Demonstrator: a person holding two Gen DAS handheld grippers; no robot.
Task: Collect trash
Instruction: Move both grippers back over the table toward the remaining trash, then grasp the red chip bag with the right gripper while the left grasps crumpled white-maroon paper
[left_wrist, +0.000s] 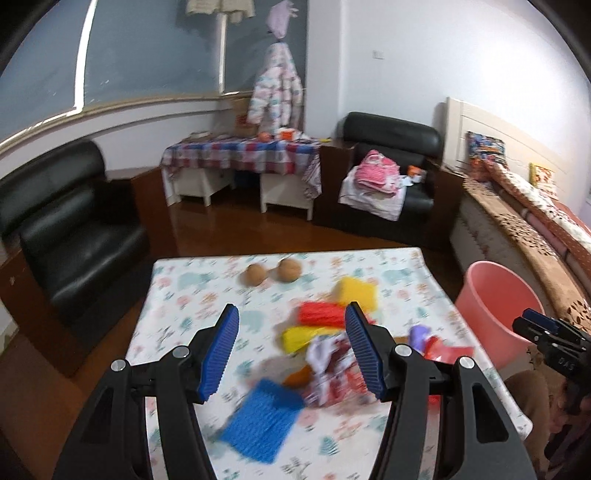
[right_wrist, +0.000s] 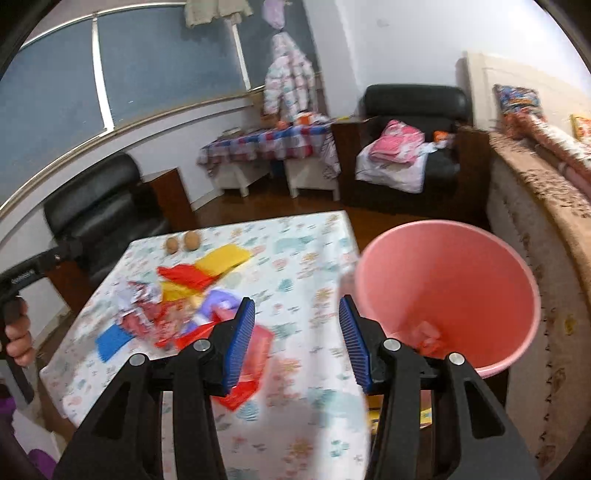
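Motion blur smears much of the trash pile (left_wrist: 325, 354) on the patterned table (left_wrist: 192, 284), so the crumpled wrappers at its middle cannot be told apart, though a blue ridged sheet (left_wrist: 262, 424), a red piece (left_wrist: 321, 314) and a yellow piece (left_wrist: 356, 291) stand out. The left gripper (left_wrist: 291, 350) hangs above the pile with its jaws wide apart and nothing between the blue pads; its right finger covers part of the wrappers. The right gripper (right_wrist: 297, 339) also stands with its jaws well apart and holds nothing; a red wrapper (right_wrist: 247, 369) on the table shows partly behind its left finger. Just off the table's right edge stands the pink bucket (right_wrist: 480, 266), with a crumpled pinkish scrap (right_wrist: 428, 336) at its bottom, half hidden by the right finger. In the left wrist view the bucket is cut by the other gripper's black body. A person's hand (right_wrist: 16, 332) on the left gripper's handle shows at the edge of the right wrist view. Two brown round things (left_wrist: 271, 273) lie at the table's far side, apart from the pile. Beyond stand black armchairs (left_wrist: 391, 166), one heaped with clothes, and a bed along the right wall.
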